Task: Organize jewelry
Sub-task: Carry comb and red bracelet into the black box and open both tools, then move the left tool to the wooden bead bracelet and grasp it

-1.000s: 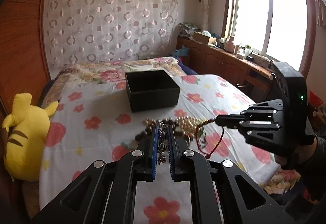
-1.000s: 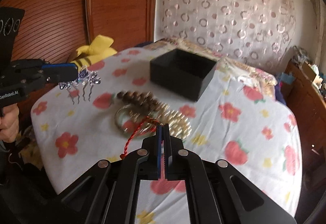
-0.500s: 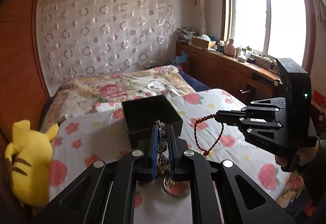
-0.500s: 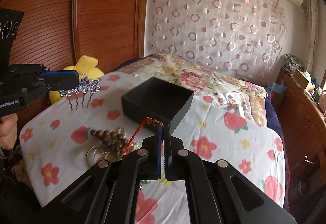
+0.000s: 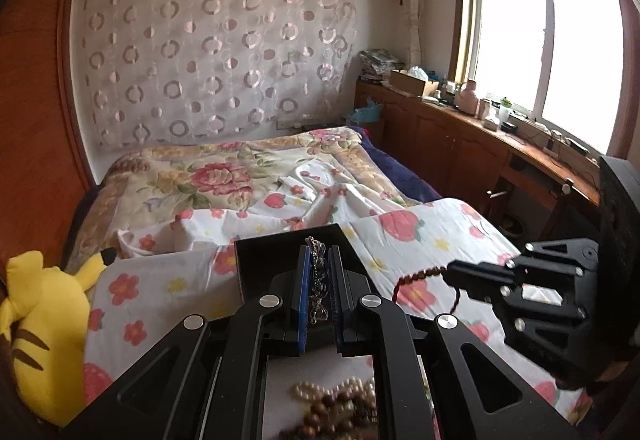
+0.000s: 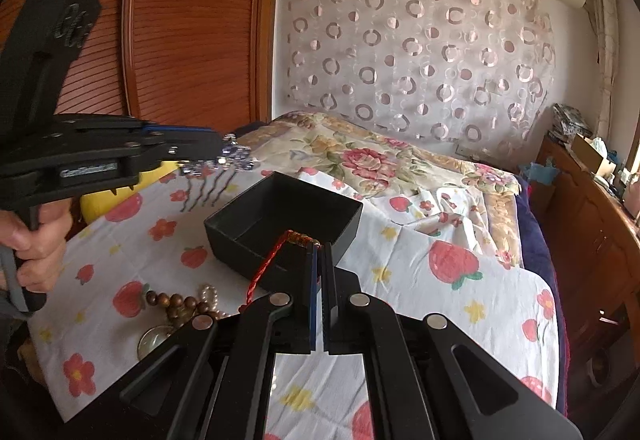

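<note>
A silver hair comb [image 6: 224, 163] is pinched by the left claw [image 5: 320, 260]; a red cord bracelet [image 6: 276, 260] by the right claw [image 6: 320, 252], black box [image 6: 280, 215] at 12 o'clock.

Both wrist views look along their tongs, angled down, sharing the nearby black box [image 5: 256, 260] and bed [image 6: 500, 280].

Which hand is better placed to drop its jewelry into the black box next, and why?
Probably the left. The left gripper holds the silver hair comb right beside the black box. The right gripper, clamping the red cord bracelet, sits at the near wall.
</note>
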The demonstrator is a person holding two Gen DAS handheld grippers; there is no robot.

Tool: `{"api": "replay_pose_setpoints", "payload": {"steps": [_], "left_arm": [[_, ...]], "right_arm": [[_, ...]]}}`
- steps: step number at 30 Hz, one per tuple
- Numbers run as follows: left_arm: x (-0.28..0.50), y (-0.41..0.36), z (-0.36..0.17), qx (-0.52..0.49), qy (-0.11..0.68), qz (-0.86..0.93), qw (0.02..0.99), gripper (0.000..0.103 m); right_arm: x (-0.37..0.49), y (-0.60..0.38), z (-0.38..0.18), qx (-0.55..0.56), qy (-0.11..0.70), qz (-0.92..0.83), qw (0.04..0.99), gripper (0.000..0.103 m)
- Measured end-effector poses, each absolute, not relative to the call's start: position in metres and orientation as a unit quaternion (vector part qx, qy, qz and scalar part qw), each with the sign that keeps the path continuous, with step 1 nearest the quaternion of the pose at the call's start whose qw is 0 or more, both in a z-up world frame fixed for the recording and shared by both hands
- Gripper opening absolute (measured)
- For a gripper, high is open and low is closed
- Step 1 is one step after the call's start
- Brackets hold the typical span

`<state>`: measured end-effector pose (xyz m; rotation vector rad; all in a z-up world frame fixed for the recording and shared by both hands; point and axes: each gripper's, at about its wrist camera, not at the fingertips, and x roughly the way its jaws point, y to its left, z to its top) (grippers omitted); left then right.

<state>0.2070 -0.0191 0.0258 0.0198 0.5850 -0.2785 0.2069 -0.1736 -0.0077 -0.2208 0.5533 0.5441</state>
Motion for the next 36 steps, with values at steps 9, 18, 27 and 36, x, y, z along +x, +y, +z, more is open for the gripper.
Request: {"api": "replay_pose_setpoints", "payload": {"steps": [9,18,27,36], "left_arm": [[0.238,-0.013,0.004,-0.019,0.311,-0.127,0.942,0.008],[0.223,0.004,-0.006,-0.038,0.306,-0.119,0.944,0.034],[0.189,0.027,-0.021,-0.028,0.298,-0.098,0.949,0.079],[0.161,0.038,-0.040,-0.019,0.296,-0.092,0.950,0.095]], "right_arm": [[0.226,-0.168,-0.014,-0.109,0.278,0.259,0.918,0.002],[0.244,-0.154,-0.014,-0.098,0.280,0.272,0.916,0.002],[0.276,-0.124,-0.029,-0.105,0.306,0.266,0.908,0.002],[0.275,-0.124,-0.042,-0.110,0.318,0.256,0.906,0.034]]}}
